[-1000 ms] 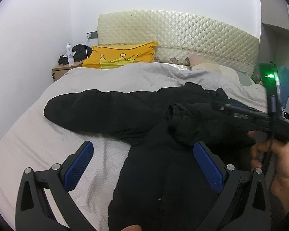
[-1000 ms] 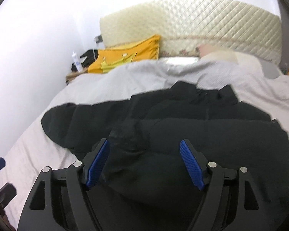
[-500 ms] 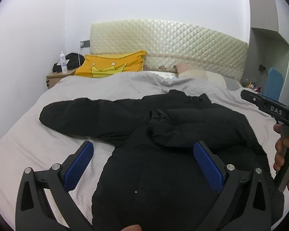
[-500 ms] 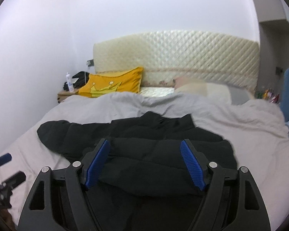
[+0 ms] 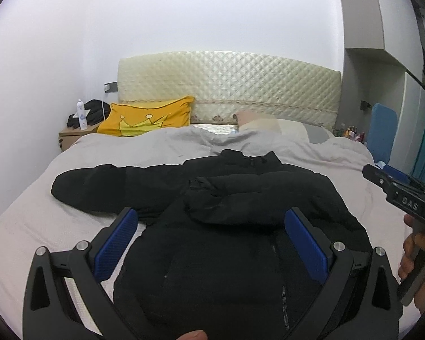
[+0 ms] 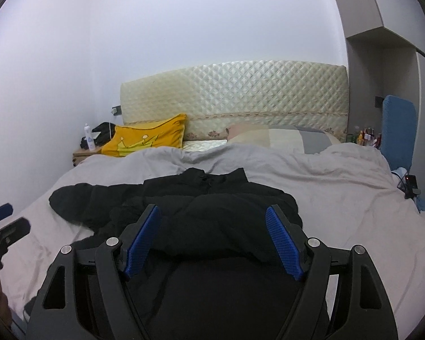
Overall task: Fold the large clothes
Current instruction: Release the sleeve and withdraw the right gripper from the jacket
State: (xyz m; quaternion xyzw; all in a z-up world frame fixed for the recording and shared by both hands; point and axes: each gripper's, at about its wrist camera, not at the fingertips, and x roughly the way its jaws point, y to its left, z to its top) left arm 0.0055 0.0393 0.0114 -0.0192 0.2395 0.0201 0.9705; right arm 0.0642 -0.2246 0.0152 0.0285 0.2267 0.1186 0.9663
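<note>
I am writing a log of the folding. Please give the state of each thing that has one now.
black jacket: flat on the bed, one sleeve folded across, other sleeve spread out
left gripper: jaws open, holding nothing
right gripper: jaws open, holding nothing
yellow pillow: leaning on the headboard
grey duvet: spread, wrinkled
</note>
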